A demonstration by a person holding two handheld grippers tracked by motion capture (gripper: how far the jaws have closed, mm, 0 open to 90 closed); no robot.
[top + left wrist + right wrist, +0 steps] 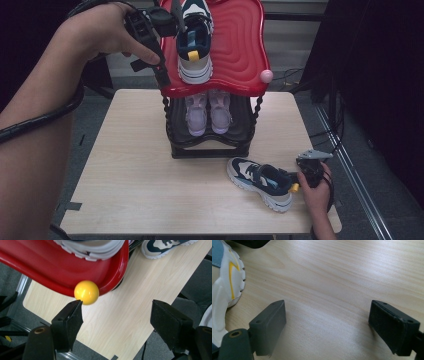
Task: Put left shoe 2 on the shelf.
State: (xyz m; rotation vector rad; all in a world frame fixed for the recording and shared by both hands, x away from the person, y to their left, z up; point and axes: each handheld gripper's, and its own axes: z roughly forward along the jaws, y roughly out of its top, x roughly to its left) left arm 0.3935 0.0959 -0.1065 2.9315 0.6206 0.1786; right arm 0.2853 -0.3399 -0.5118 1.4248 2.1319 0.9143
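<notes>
The top shoe (194, 45) stood on the red shelf (240, 45) of the rack, its long axis running front to back, heel toward the person. The left tongs (117, 312), released and empty, hung beside the shelf's left edge, near its yellow knob (86, 292), the hand raised high. The second shoe (261, 182) lay on the surface (140, 185), heel toward the right tongs (327, 322), which rested low, released.

Two navy sneakers (194, 45) (261, 182), two lilac shoes (196, 114) (219, 110), one rack (240, 45), one table (140, 170), two grippers (167, 25) (300, 175).
</notes>
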